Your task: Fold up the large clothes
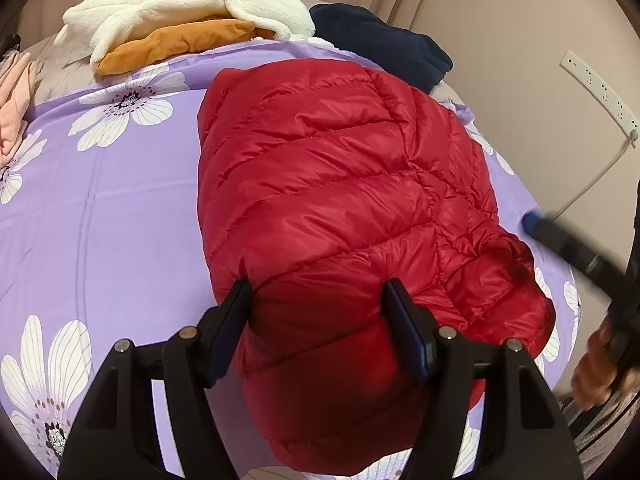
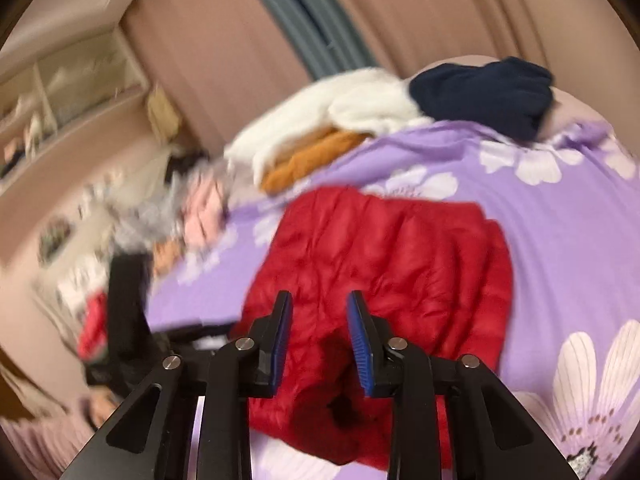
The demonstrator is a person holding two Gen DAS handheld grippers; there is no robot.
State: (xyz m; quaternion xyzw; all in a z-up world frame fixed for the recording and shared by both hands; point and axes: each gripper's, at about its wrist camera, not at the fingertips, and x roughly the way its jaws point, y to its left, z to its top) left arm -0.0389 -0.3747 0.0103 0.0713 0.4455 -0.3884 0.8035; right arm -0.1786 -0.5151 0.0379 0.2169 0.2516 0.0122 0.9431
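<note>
Between left gripper (image 1: 318, 286) fingers, red jacket (image 1: 340, 184) edge

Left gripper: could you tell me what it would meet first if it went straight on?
The left gripper would probably meet the red jacket at once; its open jaws already straddle the near end.

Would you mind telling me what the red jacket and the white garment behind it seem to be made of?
The red jacket looks like thin, glossy synthetic shell, probably nylon, over puffy filling: it shines in highlights and is stitched into swollen quilted channels. The white garment looks like matte fleece or plush, with a soft nubby pile and thick rounded edges. The exact fibre cannot be told for either.
</note>
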